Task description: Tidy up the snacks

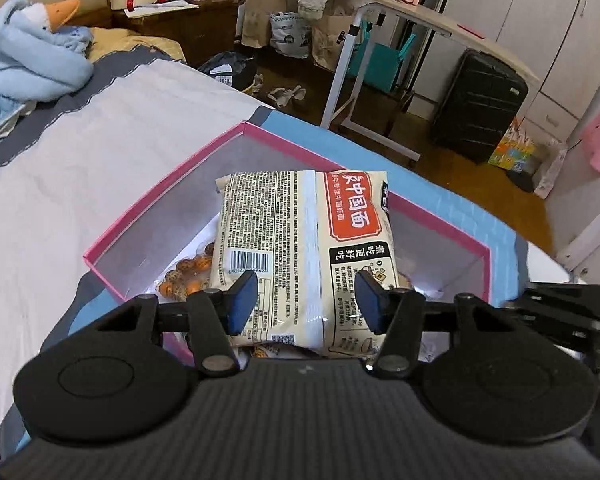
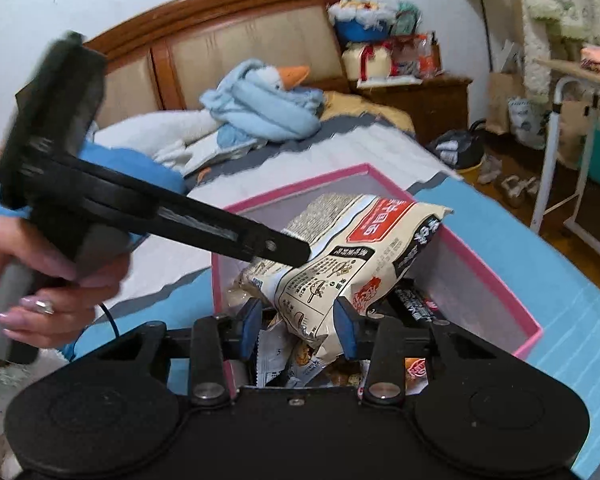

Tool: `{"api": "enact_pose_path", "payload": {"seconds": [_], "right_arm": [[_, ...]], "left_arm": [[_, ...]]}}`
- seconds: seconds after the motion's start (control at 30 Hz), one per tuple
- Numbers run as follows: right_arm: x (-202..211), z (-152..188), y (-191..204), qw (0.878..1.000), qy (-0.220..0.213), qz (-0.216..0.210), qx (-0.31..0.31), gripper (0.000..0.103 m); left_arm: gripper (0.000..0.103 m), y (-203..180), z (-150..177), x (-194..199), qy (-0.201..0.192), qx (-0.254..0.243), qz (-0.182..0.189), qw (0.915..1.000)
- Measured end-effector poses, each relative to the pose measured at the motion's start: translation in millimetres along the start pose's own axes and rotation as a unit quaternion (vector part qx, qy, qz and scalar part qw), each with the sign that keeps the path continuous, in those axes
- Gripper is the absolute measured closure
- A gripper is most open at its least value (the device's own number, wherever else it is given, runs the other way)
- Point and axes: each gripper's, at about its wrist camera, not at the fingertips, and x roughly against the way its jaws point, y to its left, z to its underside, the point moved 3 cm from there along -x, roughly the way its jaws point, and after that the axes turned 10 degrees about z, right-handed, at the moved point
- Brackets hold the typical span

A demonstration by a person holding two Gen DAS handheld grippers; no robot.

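Observation:
A beige instant-noodle packet (image 1: 300,256) with a red label lies tilted in a pink-rimmed box (image 1: 160,196) on the bed. My left gripper (image 1: 306,300) is open, its blue pads on either side of the packet's near end, not pressing it. In the right wrist view the left gripper's fingers (image 2: 276,246) rest over the packet (image 2: 348,264). My right gripper (image 2: 300,326) is open around the packet's lower corner. Other snack packets (image 2: 284,360) and a bag of orange-brown snacks (image 1: 186,276) lie underneath in the box (image 2: 496,280).
The box sits on a blue mat (image 2: 540,248) on a bed with a white and grey cover (image 1: 100,152). A blue plush duck (image 1: 32,48) lies near the headboard. A white-legged side table (image 1: 400,32) and black suitcase (image 1: 480,108) stand beyond the bed.

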Motion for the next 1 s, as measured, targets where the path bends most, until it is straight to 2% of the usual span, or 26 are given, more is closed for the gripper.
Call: {"api": "enact_pose_path", "payload": {"seconds": [0.17, 0.3, 0.37, 0.53, 0.67, 0.77, 0.83, 1.0], "right_arm": [[20, 13, -3, 0.996, -0.017, 0.083, -0.026, 0.055], [37, 29, -3, 0.988, -0.037, 0.143, -0.049, 0.047], [50, 36, -2, 0.983, -0.048, 0.167, -0.065, 0.039], [94, 45, 7, 0.968, -0.077, 0.220, -0.089, 0.025], [129, 52, 16, 0.960, -0.088, 0.246, -0.105, 0.020], [153, 58, 25, 0.951, -0.095, 0.271, -0.111, 0.019], [166, 64, 30, 0.949, -0.101, 0.277, -0.112, 0.018], [195, 77, 44, 0.940, -0.107, 0.302, -0.119, 0.014]], "left_arm": [[0.051, -8, 8, -3, 0.019, -0.017, -0.020, 0.9995], [0.050, -6, 11, -11, 0.028, -0.016, -0.042, 0.9986], [0.051, -6, 14, -8, 0.025, -0.016, -0.043, 0.9986], [0.051, -20, 17, 25, 0.010, -0.033, -0.020, 0.9992], [0.048, -41, 22, 58, -0.003, -0.066, 0.004, 0.9978], [0.044, -58, 27, 82, -0.012, -0.093, 0.022, 0.9954], [0.036, -69, 30, 97, -0.008, -0.116, 0.041, 0.9924], [0.026, -90, 42, 134, -0.025, -0.162, 0.043, 0.9855]]}}
